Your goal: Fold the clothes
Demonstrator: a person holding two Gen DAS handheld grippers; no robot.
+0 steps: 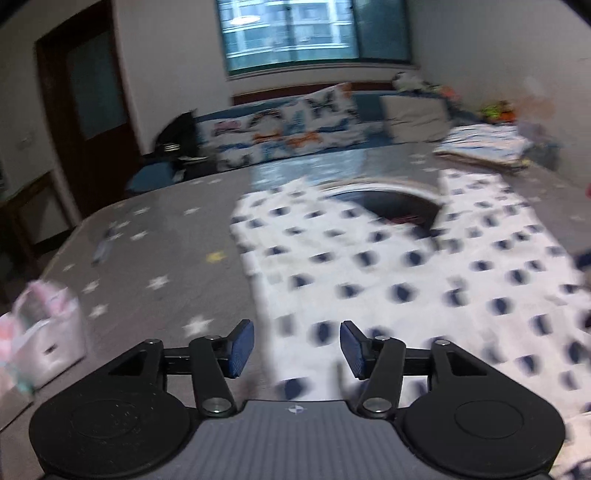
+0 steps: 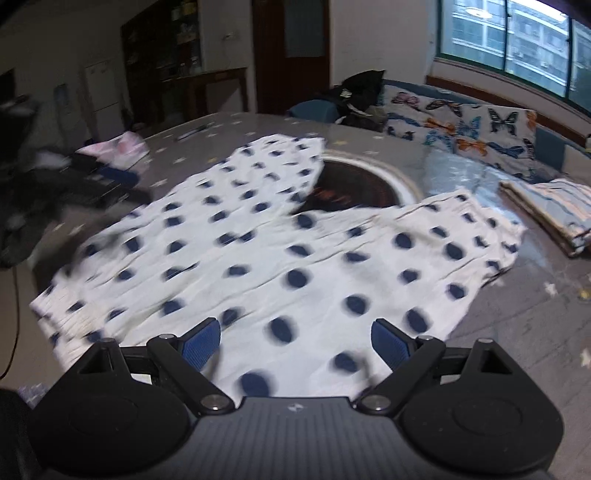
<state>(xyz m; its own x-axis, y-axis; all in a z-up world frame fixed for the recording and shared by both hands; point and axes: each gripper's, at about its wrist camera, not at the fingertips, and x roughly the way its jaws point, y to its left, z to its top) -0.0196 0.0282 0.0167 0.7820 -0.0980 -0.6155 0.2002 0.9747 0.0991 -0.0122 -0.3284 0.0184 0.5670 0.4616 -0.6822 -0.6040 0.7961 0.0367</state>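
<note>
Left wrist view: the left gripper (image 1: pixel 297 349) hovers over the near left edge of a white polka-dot garment (image 1: pixel 406 280). Its jaws stand wide apart with nothing between the blue pads (image 1: pixel 242 349). The garment lies spread flat on the grey star-patterned bench (image 1: pixel 147 251) and partly covers a round dark recess (image 1: pixel 399 208) set in the bench top. At the far right lies a folded striped cloth pile (image 1: pixel 484 146). At the near left edge sits a pale pink-and-white bundle (image 1: pixel 40 339). Behind the bench runs a sofa with butterfly-print cushions (image 1: pixel 288 127), under a window (image 1: pixel 291 31). The picture is motion-blurred.

Right wrist view: the right gripper (image 2: pixel 295 345) hangs above the near edge of the polka-dot garment (image 2: pixel 258 258), jaws fully spread and holding nothing. Two lobes of the garment reach away from the camera on either side of the round recess (image 2: pixel 354 184). The folded striped pile (image 2: pixel 550 210) rests on the bench (image 2: pixel 517 325) to the right, apart from the garment. Dark clothing (image 2: pixel 66 192) and a pink piece (image 2: pixel 118 146) lie at the left.
</note>
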